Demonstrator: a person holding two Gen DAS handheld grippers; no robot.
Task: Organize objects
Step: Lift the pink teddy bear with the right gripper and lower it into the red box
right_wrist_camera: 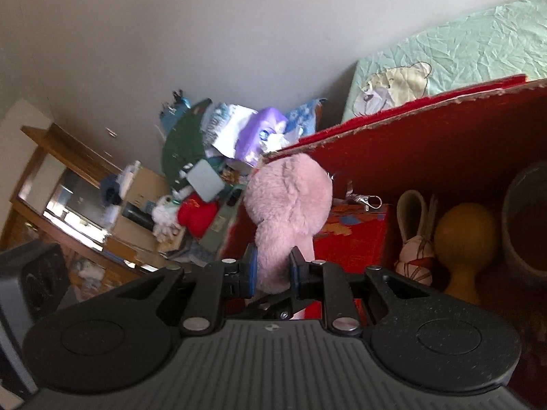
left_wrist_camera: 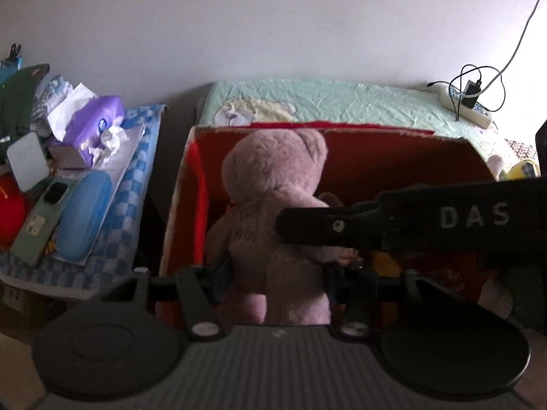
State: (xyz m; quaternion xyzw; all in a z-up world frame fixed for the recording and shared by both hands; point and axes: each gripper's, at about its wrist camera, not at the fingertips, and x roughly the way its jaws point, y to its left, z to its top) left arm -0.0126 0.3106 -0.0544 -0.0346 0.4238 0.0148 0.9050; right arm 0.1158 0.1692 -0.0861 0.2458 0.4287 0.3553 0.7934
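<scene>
A pink plush bear (left_wrist_camera: 273,205) is upright inside a red cardboard box (left_wrist_camera: 184,205), seen from behind. My left gripper (left_wrist_camera: 278,275) holds the bear by its lower body, one finger on each side. My right gripper (right_wrist_camera: 271,270) is shut on a limb of the bear (right_wrist_camera: 290,201); its black arm marked DAS (left_wrist_camera: 427,218) crosses in front of the bear in the left wrist view. The box wall (right_wrist_camera: 427,147) also shows in the right wrist view.
In the box stand a yellow rounded toy (right_wrist_camera: 465,235), a small rabbit figure (right_wrist_camera: 415,239), a red patterned box (right_wrist_camera: 352,235) and a grey cup (right_wrist_camera: 526,215). A cluttered stand to the left holds a purple tissue pack (left_wrist_camera: 94,126), phone (left_wrist_camera: 37,220) and blue case (left_wrist_camera: 83,217). A bed (left_wrist_camera: 342,102) lies behind.
</scene>
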